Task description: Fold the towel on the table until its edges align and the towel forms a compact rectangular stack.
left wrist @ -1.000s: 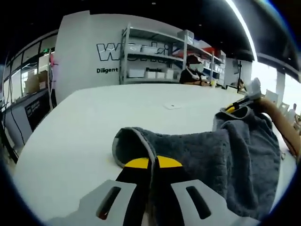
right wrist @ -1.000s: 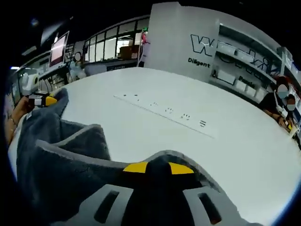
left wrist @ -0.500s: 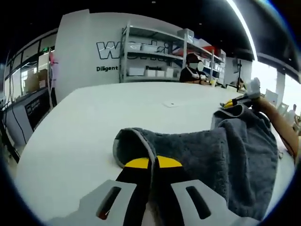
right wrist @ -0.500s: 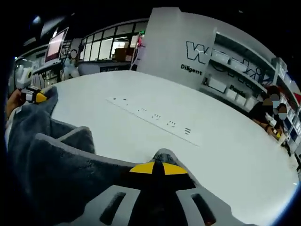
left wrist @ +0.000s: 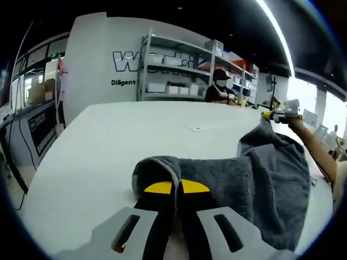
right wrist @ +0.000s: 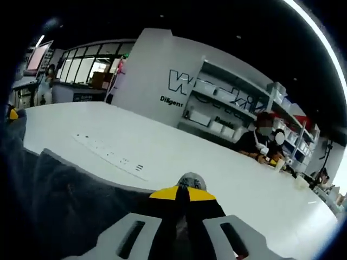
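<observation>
While the white table [left wrist: 97, 141] spreads beneath, the grey towel [left wrist: 260, 184] hangs lifted above it, stretched lengthwise between both tools. Left gripper [left wrist: 174, 188] is clamped tight on one corner; right gripper [right wrist: 182, 193] is pinched closed on another corner.

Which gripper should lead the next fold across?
Probably neither alone. The left gripper and right gripper each pinch a corner of the grey towel, lifted off the table; move them together.
</observation>
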